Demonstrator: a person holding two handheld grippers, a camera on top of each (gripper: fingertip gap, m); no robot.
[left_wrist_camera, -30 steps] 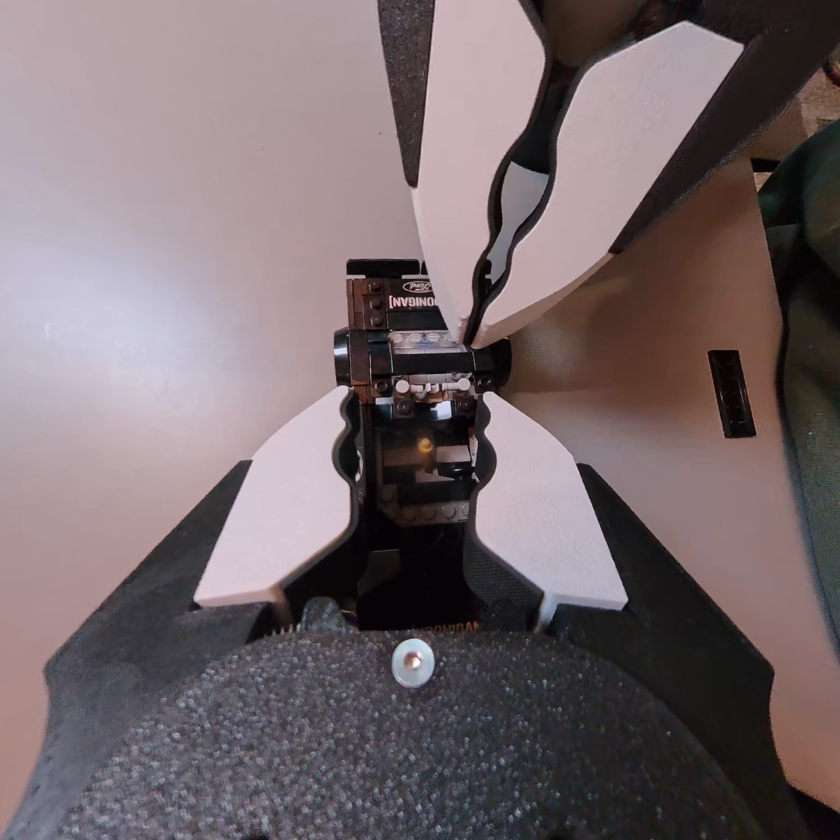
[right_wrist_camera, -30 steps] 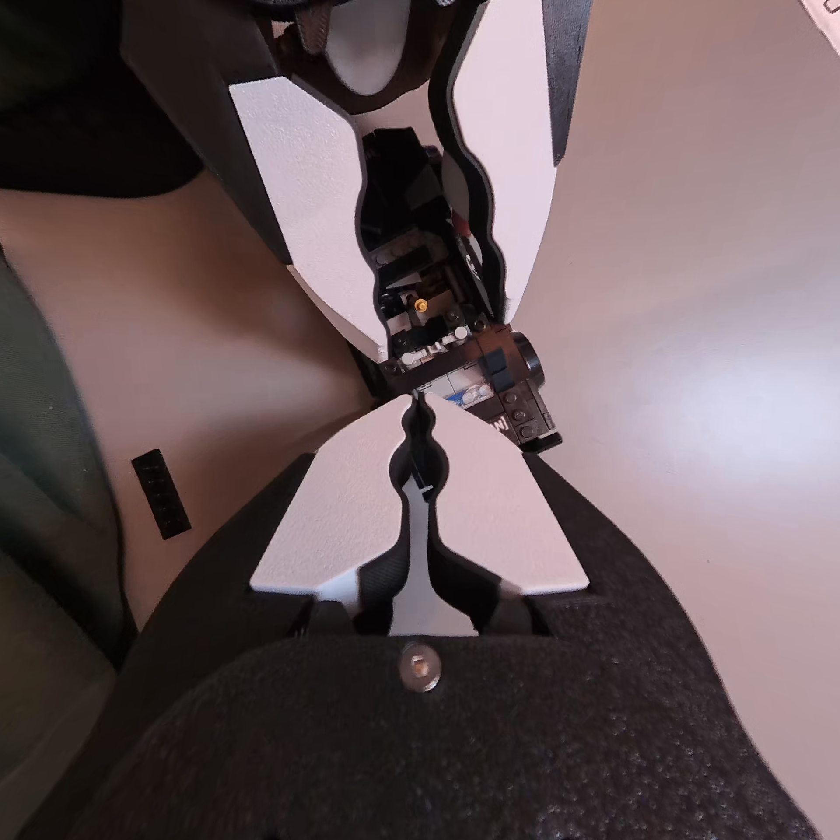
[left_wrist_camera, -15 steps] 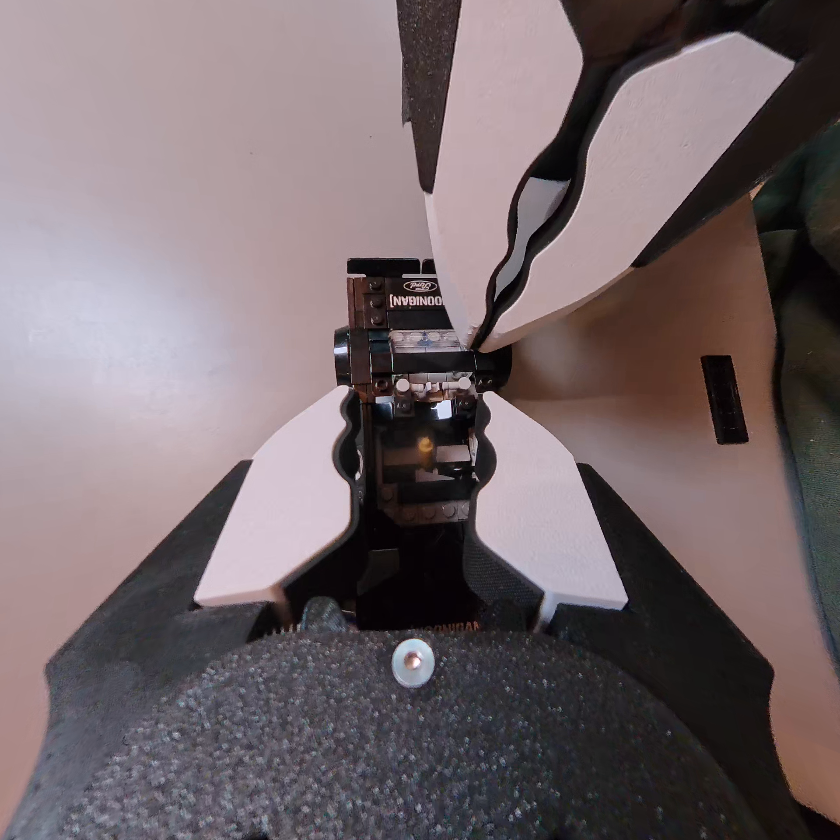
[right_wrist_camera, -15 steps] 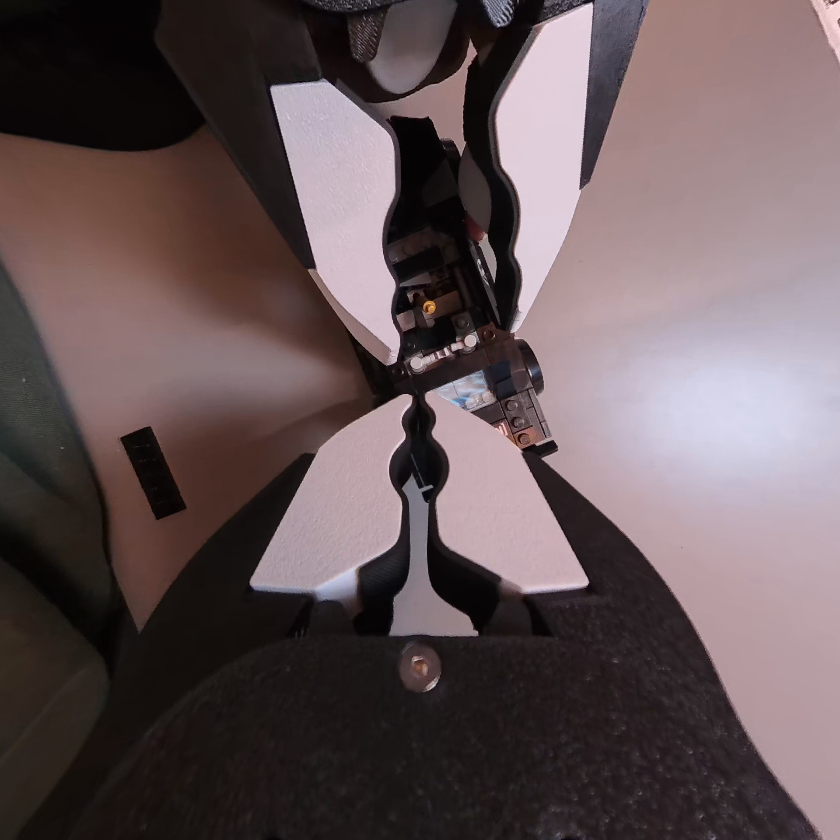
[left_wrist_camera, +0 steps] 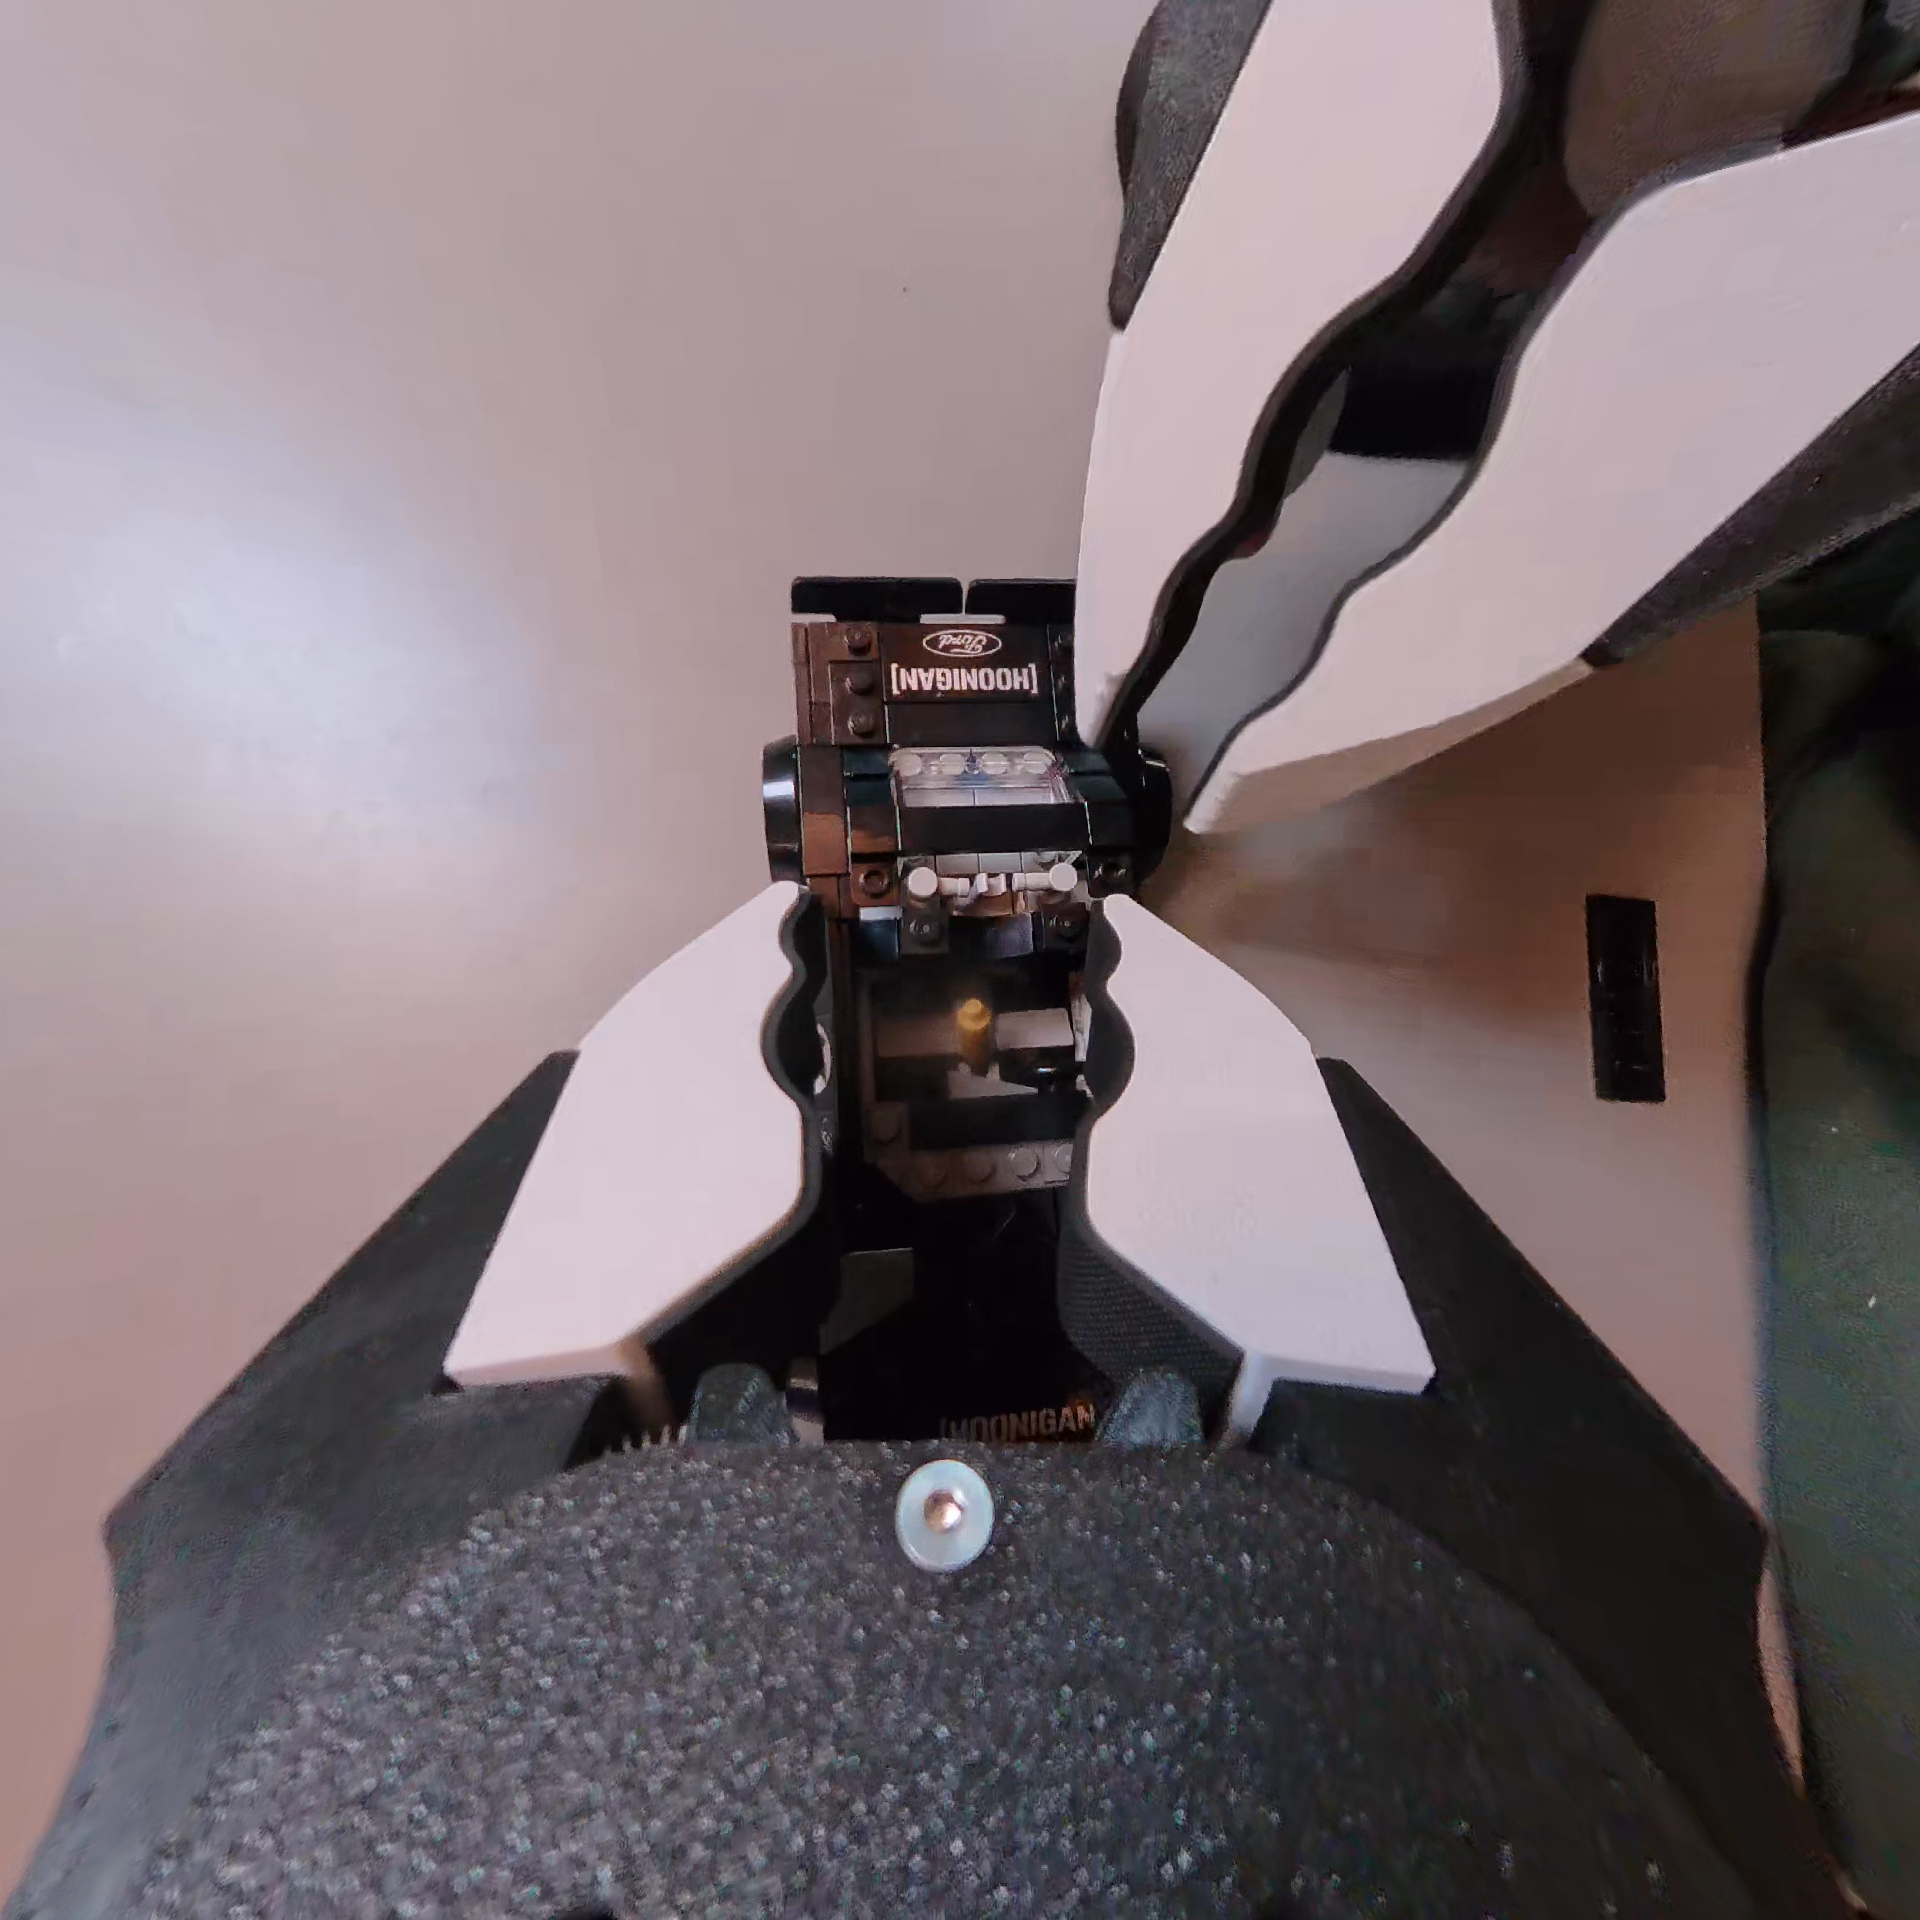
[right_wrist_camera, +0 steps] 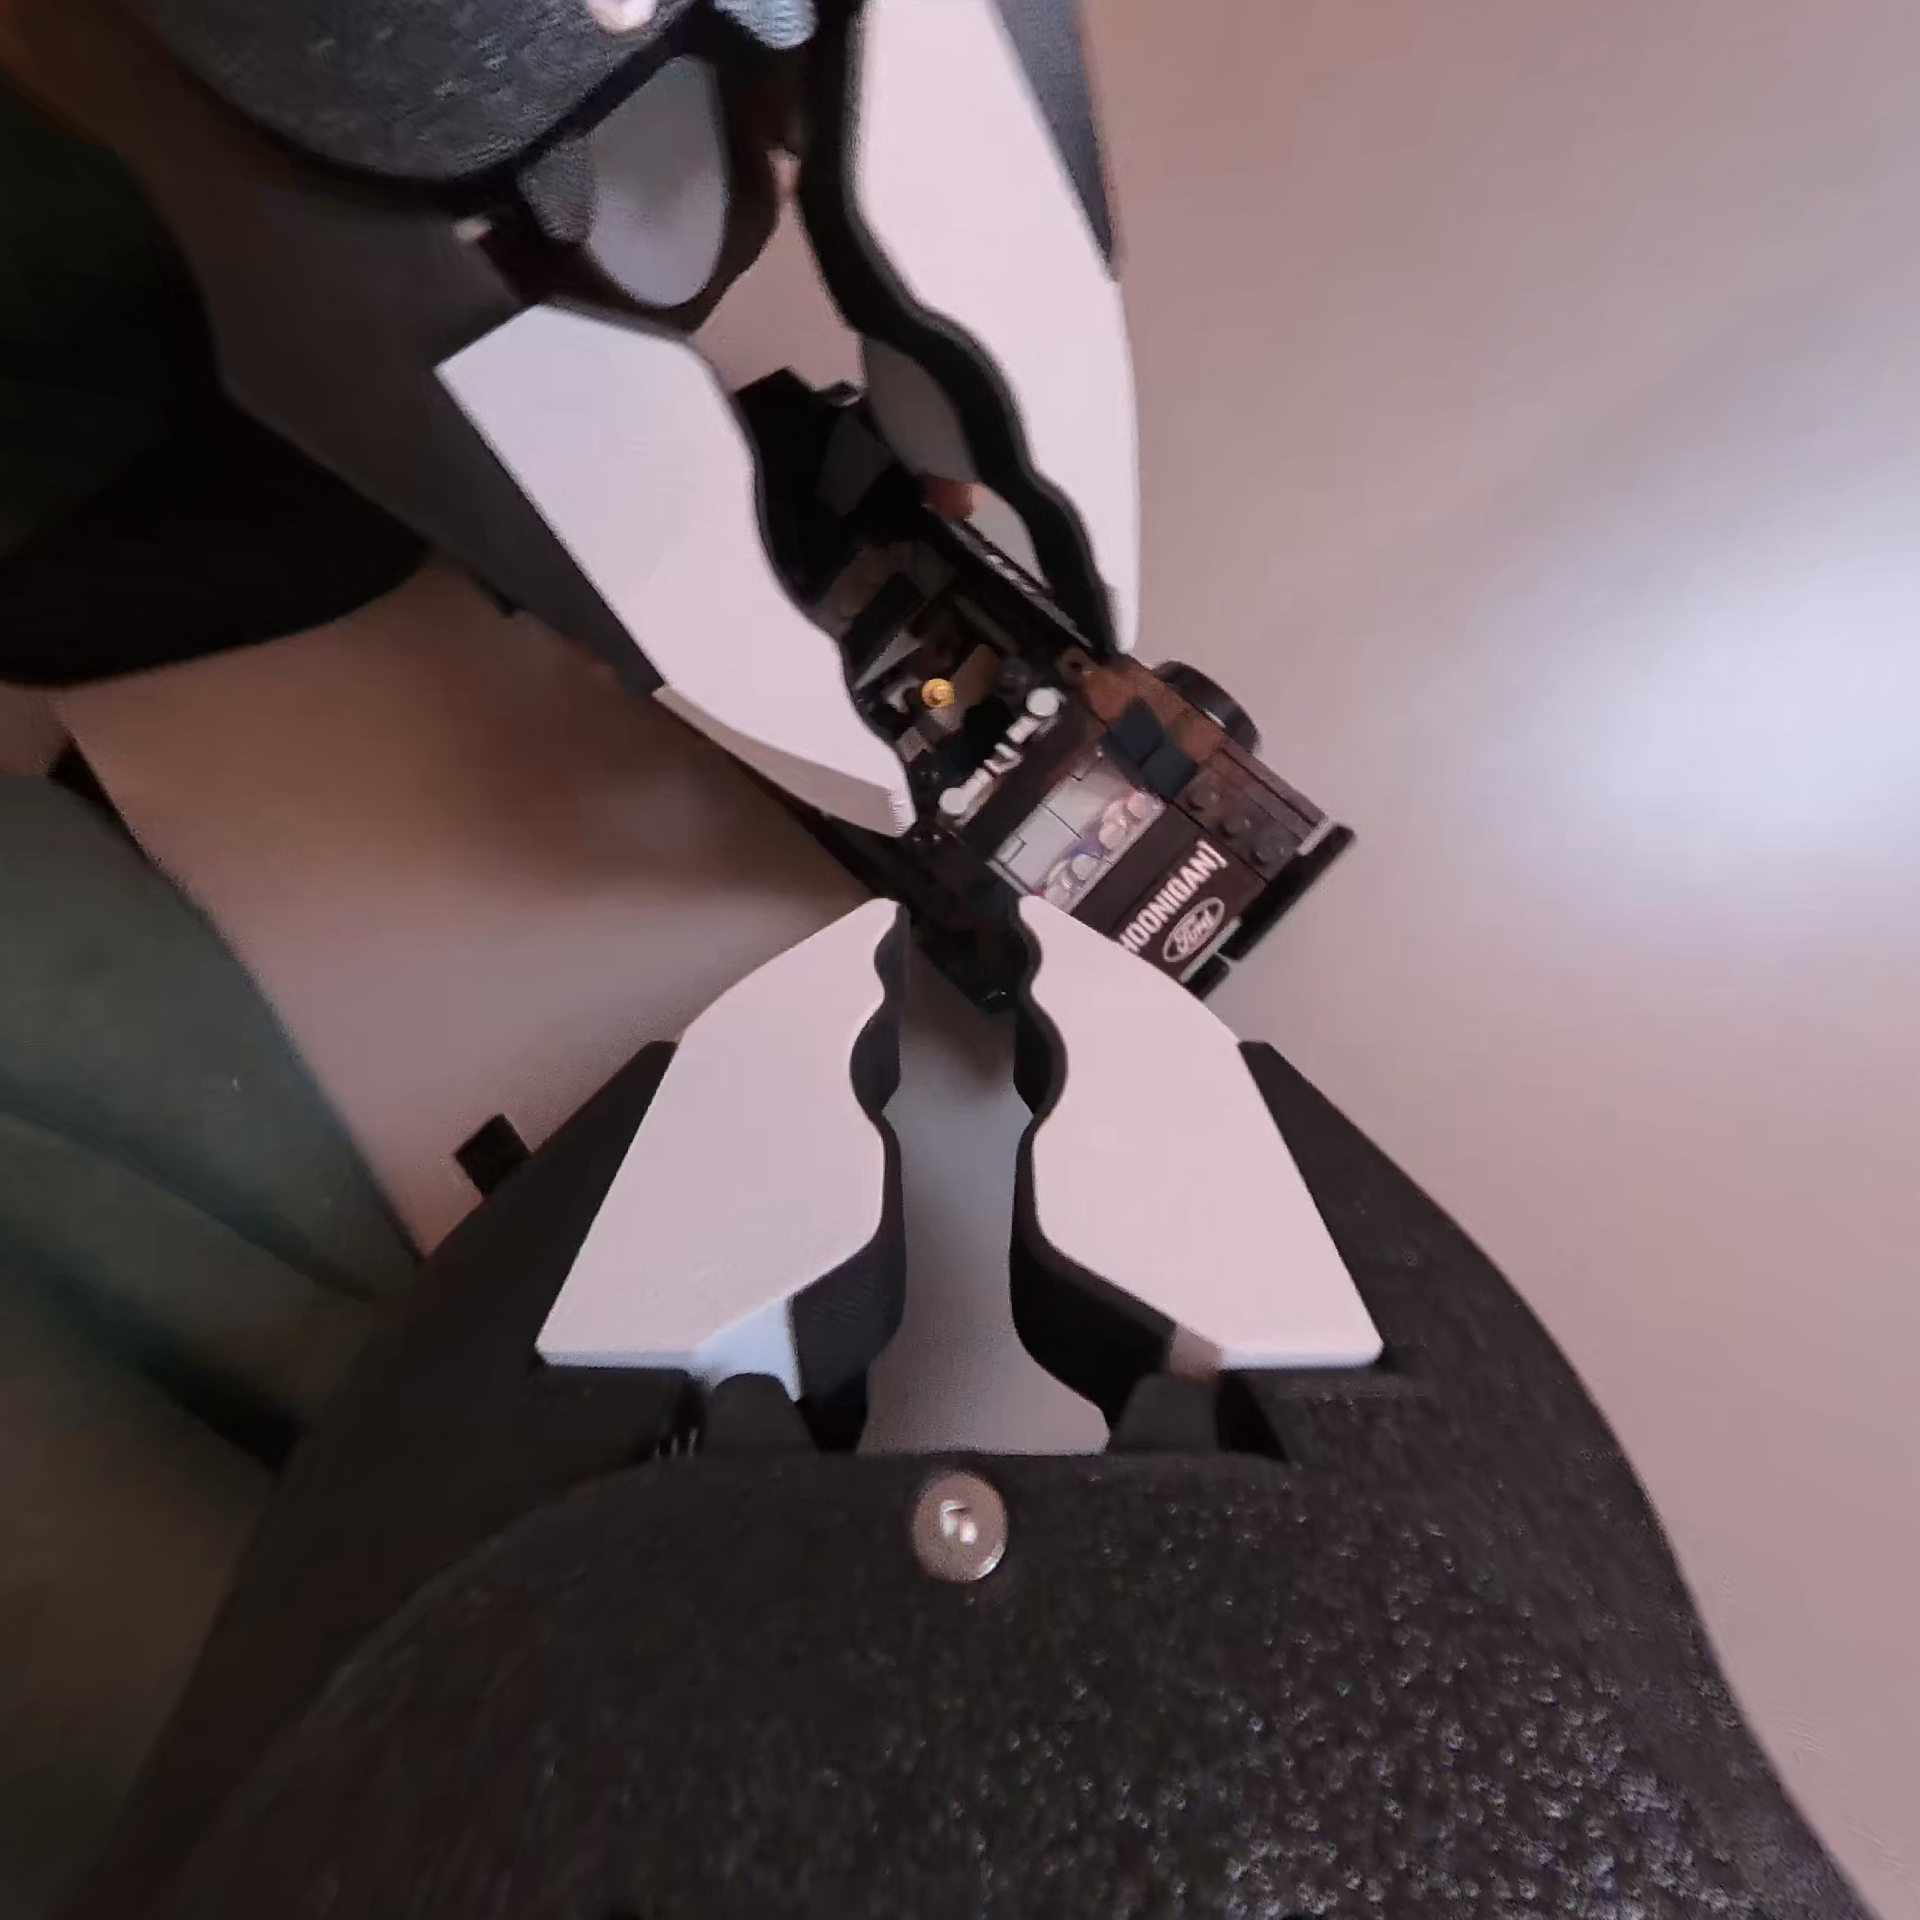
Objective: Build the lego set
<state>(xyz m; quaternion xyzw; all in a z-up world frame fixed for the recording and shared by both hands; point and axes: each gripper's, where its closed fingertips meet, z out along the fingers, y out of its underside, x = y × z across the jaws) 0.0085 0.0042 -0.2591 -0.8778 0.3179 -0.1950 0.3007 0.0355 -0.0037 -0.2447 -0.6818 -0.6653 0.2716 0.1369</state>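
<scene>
Left tongs [left_wrist_camera: 943, 914]: white, flat-faced fingers with wavy black inner edges on a grainy black foam-like body; pinching the lego car by its two sides, fingers pressed against the body.
Lego car [left_wrist_camera: 961, 831]: mostly black brick build, studded plates, a clear tile over pale round studs, a small gold peg in the open middle; held above the worktop, its free end pointing to 12 o'clock in the left wrist view. Its rear part is sunk in shadow between the fingers and hard to make out.
Right tongs [right_wrist_camera: 961, 914]: same white-and-black make; fingers spread a little, with a clear gap between them. Their tips sit at the corner of the lego car [right_wrist_camera: 1101, 821] at its 5 o'clock side in the left wrist view; whether they grip any part there cannot be told, as the spot is dark and blurred.
Worktop [left_wrist_camera: 416, 520]: smooth, matt, pale beige with soft glare patches.
Black plate [left_wrist_camera: 1623, 997]: long narrow lego piece lying flat on the worktop at 3 o'clock of the car, well apart; in the right wrist view only its corner shows.
Green cloth [left_wrist_camera: 1849, 1039]: dark, soft-looking, cut off at the right edge.
</scene>
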